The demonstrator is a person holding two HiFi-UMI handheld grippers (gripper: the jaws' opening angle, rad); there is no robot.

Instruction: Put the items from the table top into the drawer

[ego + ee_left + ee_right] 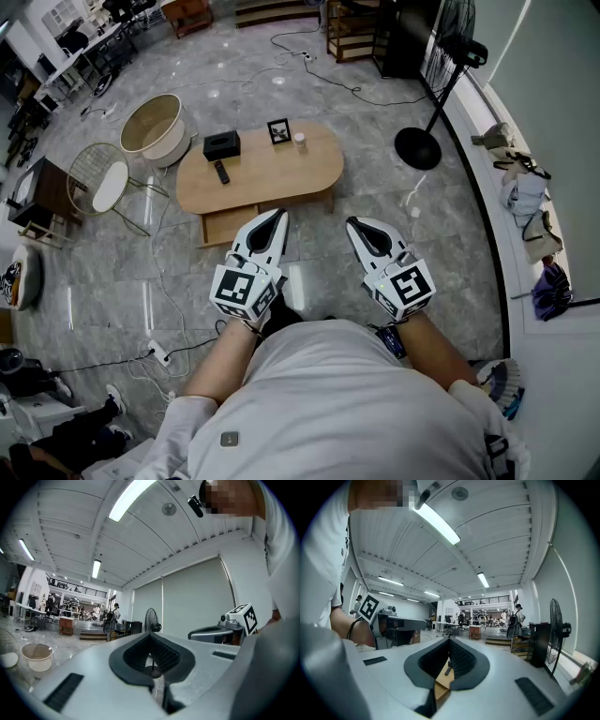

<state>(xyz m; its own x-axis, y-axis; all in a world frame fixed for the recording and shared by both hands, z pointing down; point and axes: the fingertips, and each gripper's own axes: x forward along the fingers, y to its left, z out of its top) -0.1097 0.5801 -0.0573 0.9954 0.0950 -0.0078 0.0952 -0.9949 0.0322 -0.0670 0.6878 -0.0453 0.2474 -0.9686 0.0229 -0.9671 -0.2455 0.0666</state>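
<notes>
An oval wooden table [281, 178] stands ahead of me on the floor. On it lie a black box [221, 144], a black remote [221, 172], a small picture frame [278, 131] and a little white jar [300, 141]. A drawer [225, 225] hangs open under the table's near left side. My left gripper [278, 216] and right gripper [354, 223] are held level close to my body, well short of the table, both shut and empty. In the right gripper view the remote [447, 671] and table [443, 681] show through the slit of the right gripper [450, 640]. The left gripper [151, 637] faces a fan.
A round tub [155, 128] and a wire chair [105, 183] stand left of the table. A floor fan [427, 141] is at the right, bags [525, 202] lie along the right wall. Cables and a power strip [157, 352] trail over the floor at the near left.
</notes>
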